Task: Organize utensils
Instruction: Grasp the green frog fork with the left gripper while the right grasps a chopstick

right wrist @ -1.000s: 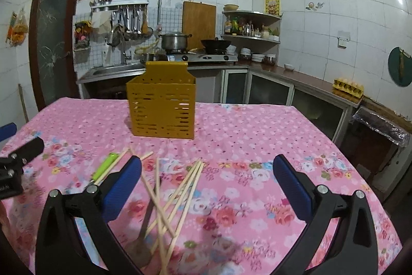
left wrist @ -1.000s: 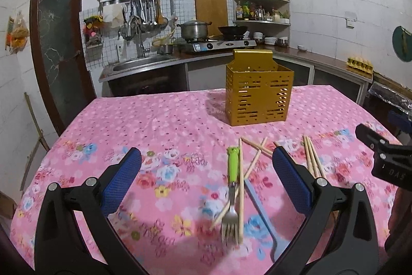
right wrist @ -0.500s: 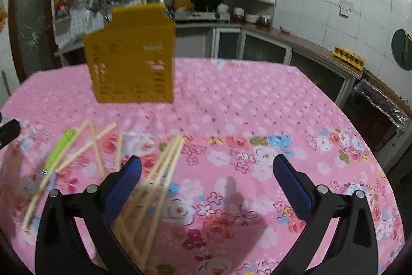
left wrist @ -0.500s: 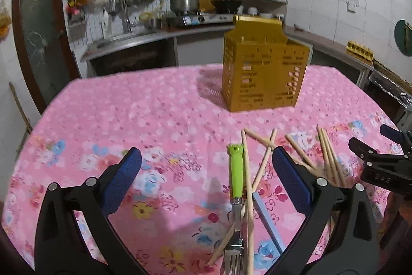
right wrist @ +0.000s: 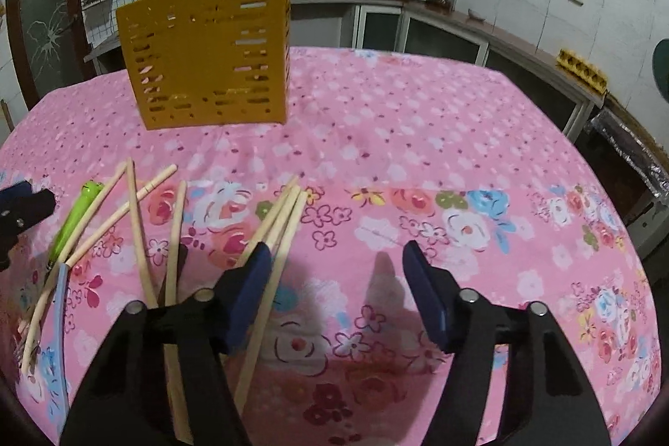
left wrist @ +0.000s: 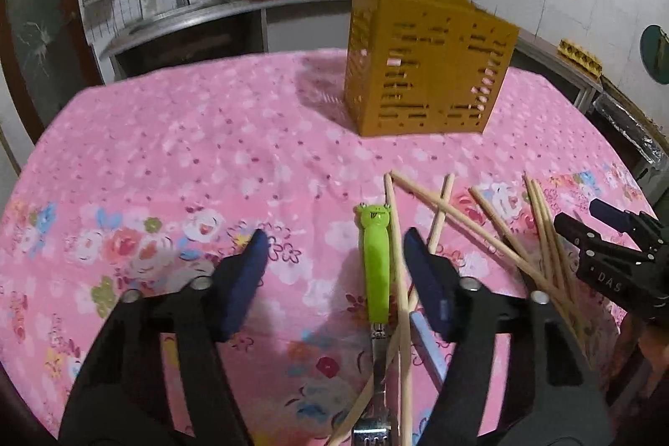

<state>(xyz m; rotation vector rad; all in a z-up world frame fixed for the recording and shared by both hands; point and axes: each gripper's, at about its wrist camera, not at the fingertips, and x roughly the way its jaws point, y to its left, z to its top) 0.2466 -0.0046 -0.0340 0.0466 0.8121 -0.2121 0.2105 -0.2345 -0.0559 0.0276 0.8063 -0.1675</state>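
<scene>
A green-handled fork [left wrist: 377,270] lies among loose chopsticks [left wrist: 472,224] on the pink tablecloth [left wrist: 188,153], in front of the yellow holder [left wrist: 426,70]. The left gripper [left wrist: 332,258] hovers wide open over the fork; the right gripper [right wrist: 332,270], also open, holds nothing. Best to centre on the fork's handle, excluding the touching chopstick.

Fork [left wrist: 378,304] tines — perhaps — cut off

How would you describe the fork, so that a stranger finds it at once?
On the pink flowered tablecloth, in front of the yellow slotted holder, lies a scatter of wooden chopsticks. Among them, the fork alone has a bright green handle with a frog face.
</scene>
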